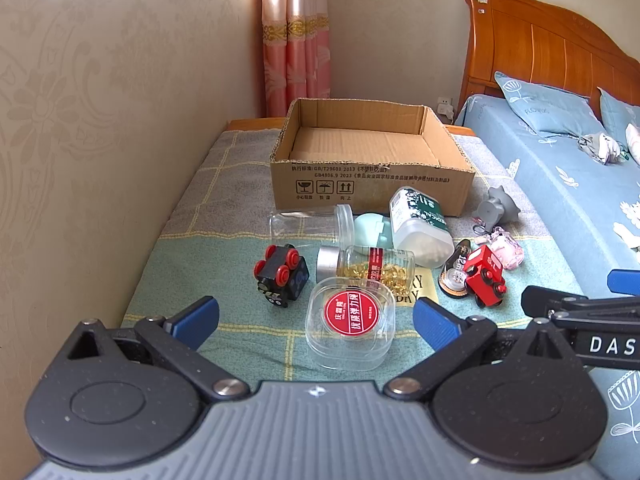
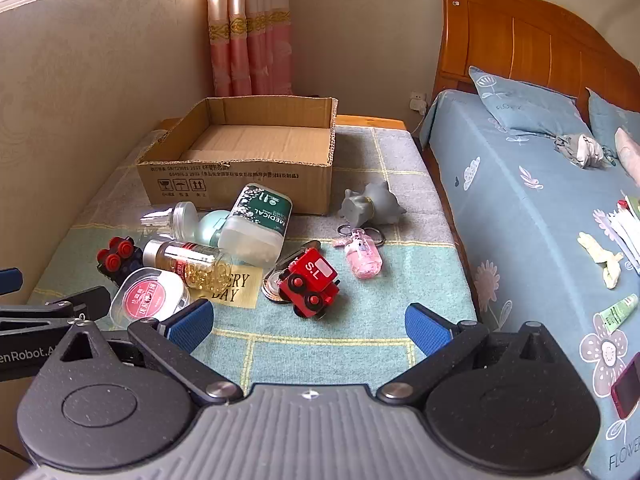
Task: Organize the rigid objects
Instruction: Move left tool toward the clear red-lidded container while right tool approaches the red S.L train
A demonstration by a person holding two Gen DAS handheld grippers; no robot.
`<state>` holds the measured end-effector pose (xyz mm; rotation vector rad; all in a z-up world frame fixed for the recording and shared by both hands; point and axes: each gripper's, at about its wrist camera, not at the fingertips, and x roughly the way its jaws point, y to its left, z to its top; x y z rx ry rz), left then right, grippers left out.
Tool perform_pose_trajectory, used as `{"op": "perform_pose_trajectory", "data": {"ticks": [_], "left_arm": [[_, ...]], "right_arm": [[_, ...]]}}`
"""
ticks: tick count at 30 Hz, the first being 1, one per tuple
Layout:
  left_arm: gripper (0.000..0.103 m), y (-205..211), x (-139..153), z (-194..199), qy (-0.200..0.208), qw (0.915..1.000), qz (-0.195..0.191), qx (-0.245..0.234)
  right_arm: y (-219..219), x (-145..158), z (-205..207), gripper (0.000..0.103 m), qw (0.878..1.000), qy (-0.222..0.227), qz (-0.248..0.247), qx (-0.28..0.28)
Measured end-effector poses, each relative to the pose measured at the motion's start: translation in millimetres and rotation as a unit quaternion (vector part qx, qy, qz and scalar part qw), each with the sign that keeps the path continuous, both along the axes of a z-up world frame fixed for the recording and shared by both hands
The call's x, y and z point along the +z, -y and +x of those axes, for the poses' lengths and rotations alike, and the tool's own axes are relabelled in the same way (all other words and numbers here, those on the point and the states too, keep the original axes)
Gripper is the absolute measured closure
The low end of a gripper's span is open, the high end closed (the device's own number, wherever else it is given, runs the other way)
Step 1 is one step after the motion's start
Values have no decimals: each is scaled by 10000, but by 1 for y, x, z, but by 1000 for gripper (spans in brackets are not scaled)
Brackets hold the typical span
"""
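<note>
Here, on a checked green-and-grey blanket (image 1: 224, 248): one open, shallow brown cardboard box (image 1: 372, 184), nothing visible inside, at the far end. In front of it, clustered: clear plastic jar lying on its side (image 1: 308, 224); white medical bottle with a green label (image 1: 420, 220), tipped over; glass bottle of yellow capsules with a silver cap (image 1: 372, 266); clear square case with a round red label (image 1: 350, 324), nearest the left gripper (image 1: 316, 320), whose blue-padded jaws stand wide apart, holding nothing. Black toy block with red wheels (image 1: 280, 274), left of the cluster.

Right gripper (image 2: 308, 324): jaws likewise spread, empty, with the red toy train engine (image 2: 310, 282) just beyond them. The right wrist view alone shows clearly the pink keychain bottle (image 2: 362, 258), lying apart from the grey animal figurine (image 2: 370, 202), and small items on the blue floral bedsheet (image 2: 540, 208), partly cut off at the edge.
</note>
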<state>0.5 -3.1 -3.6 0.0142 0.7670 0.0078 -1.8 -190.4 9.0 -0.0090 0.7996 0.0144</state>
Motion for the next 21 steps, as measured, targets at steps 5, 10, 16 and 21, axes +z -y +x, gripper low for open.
{"op": "perform_pose_trajectory", "data": {"ticks": [5, 10, 16, 21], "left_arm": [[1, -1, 1, 0, 1, 10000, -8, 7], [1, -1, 2, 0, -2, 10000, -23, 16], [1, -2, 2, 0, 1, 10000, -33, 10], [1, -2, 1, 1, -6, 10000, -29, 4]], "right_arm": [[0, 0, 0, 0, 10000, 4, 2, 1], [0, 1, 0, 0, 10000, 5, 6, -3], [0, 1, 0, 0, 10000, 10, -2, -4], [0, 1, 0, 0, 10000, 17, -2, -7]]}}
